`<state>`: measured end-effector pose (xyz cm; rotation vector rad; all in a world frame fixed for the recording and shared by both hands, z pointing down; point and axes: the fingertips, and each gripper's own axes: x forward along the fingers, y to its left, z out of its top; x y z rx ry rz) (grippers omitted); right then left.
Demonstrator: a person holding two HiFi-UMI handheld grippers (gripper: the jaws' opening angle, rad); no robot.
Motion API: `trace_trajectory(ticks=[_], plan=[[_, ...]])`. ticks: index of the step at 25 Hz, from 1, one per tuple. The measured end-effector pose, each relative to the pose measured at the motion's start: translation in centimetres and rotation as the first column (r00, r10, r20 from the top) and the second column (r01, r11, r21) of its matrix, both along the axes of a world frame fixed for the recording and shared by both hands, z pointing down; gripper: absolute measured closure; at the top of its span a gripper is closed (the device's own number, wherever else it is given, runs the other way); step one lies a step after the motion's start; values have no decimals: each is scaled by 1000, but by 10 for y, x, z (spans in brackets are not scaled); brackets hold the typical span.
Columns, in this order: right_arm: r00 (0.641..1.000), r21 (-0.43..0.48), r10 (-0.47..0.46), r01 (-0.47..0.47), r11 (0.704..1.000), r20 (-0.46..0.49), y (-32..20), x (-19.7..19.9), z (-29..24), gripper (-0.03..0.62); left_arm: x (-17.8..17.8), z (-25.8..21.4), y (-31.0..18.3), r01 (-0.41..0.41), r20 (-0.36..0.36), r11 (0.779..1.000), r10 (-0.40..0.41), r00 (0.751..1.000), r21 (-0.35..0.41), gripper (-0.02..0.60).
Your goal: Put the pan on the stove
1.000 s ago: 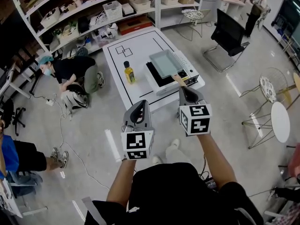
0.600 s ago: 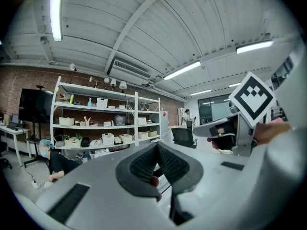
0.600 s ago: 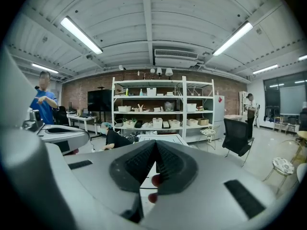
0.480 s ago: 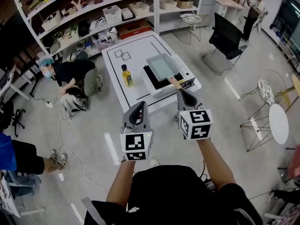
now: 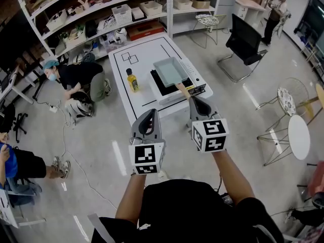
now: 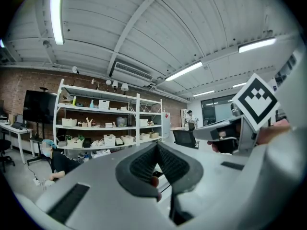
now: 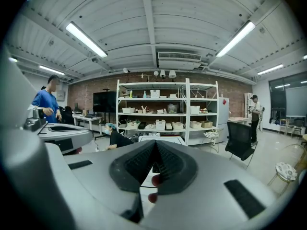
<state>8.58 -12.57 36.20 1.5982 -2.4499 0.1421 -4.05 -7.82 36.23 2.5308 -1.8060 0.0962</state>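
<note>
A pale blue rectangular pan with a wooden handle rests on the black top of a white stove, on the white table ahead of me. Both grippers hang in the air short of the table's near edge. My left gripper is shut and empty, its dark pads pressed together. To its right, my right gripper is also shut with nothing in it, and its tip lines up with the pan handle in the head view. The right gripper view shows its pads meeting.
A yellow bottle stands on the table left of the stove. A person crouches on the floor at the table's left, with cables nearby. Shelving lies behind, a black chair to the right, and round white tables at far right.
The view has shifted slightly, so the table and stove sit a little further left. Both grippers keep the same raised pose and stay shut.
</note>
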Motion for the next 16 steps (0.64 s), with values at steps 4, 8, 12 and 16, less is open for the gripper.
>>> trace_trajectory(ticks=[4, 8, 12, 16], plan=[[1000, -8, -11, 11, 1000, -11, 4, 7, 4, 592, 8, 1, 4, 7, -8, 1000, -7, 1000, -4, 572], [1000, -21, -24, 24, 999, -10, 7, 10, 11, 592, 15, 2, 6, 4, -40, 1000, -5, 999, -18, 572], [1000, -24, -30, 30, 999, -9, 9, 15, 12, 592, 20, -4, 9, -1, -77, 1000, 0, 997, -15, 572], [1000, -26, -30, 30, 999, -8, 10, 20, 16, 592, 24, -3, 10, 8, -49, 1000, -9, 999, -10, 572]])
